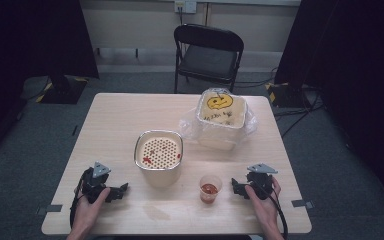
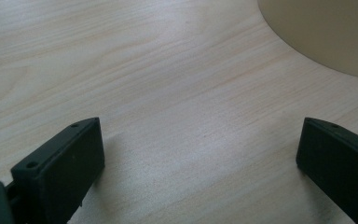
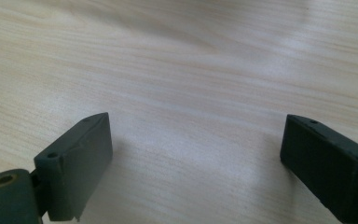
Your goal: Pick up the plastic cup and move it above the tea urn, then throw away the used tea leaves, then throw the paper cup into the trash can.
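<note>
Both tongs rest low on the pale wooden table (image 1: pixel 120 115), one in each of the person's hands, jaws spread wide with only bare wood between them. The left gripper (image 1: pixel 123 189) sits at the near left, just short of the cream square tub with a perforated, red-stained insert (image 1: pixel 158 155), whose wall (image 2: pixel 326 32) shows ahead of it. The right gripper (image 1: pixel 235 186) lies near right, just beside the small clear plastic cup of red sauce (image 1: pixel 210 189), not touching it. Farther back stands a foil-lidded tray with a yellow face drawing, in a clear bag (image 1: pixel 221 116).
</note>
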A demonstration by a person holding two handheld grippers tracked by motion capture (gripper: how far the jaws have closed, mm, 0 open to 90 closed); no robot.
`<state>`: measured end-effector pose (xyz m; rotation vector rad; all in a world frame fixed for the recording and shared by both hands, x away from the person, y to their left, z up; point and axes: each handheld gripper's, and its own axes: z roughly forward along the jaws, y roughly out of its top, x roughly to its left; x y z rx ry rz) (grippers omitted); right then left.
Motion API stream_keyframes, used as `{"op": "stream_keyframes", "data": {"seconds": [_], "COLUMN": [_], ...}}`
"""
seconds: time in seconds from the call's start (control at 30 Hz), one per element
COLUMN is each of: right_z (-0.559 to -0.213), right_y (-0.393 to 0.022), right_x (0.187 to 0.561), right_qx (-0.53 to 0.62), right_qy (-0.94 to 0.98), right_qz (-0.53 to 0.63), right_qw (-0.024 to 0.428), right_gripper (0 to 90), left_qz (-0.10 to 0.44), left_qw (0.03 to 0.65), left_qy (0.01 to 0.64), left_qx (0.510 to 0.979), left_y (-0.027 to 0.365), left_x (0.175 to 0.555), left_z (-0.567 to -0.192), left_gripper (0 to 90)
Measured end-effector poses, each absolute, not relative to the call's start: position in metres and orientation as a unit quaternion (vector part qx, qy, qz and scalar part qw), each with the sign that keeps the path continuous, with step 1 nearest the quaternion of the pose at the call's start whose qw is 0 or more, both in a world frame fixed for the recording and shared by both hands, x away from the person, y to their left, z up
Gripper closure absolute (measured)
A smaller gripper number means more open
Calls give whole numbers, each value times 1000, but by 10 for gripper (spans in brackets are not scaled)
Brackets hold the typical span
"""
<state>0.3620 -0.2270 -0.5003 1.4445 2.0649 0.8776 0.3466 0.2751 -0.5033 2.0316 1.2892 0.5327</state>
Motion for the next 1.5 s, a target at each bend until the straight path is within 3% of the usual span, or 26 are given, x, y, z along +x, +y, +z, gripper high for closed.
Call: {"op": "stream_keyframes", "data": {"seconds": [0.17, 0.4, 0.8, 1.27, 1.5], "right_z": [-498, -490, -476, -475, -472], "right_y": [-228, -226, -204, -174, -160], "right_x": [358, 345, 314, 305, 311], "right_qx": [520, 499, 436, 364, 355], "right_qy": [757, 770, 803, 836, 821], "right_qz": [324, 346, 371, 394, 428], "right_qw": [228, 196, 166, 117, 129], "right_gripper": [165, 196, 192, 196, 208], "left_qz": [204, 204, 204, 204, 204], "left_qw": [333, 332, 333, 332, 333], "left_qy": [494, 494, 494, 494, 494], "left_qx": [777, 777, 777, 778, 777], "left_y": [275, 275, 275, 275, 275], "left_x": [347, 347, 347, 347, 347], "left_z": [-503, -503, -503, -503, -503], "left_gripper": [4, 4, 3, 3, 3]}}
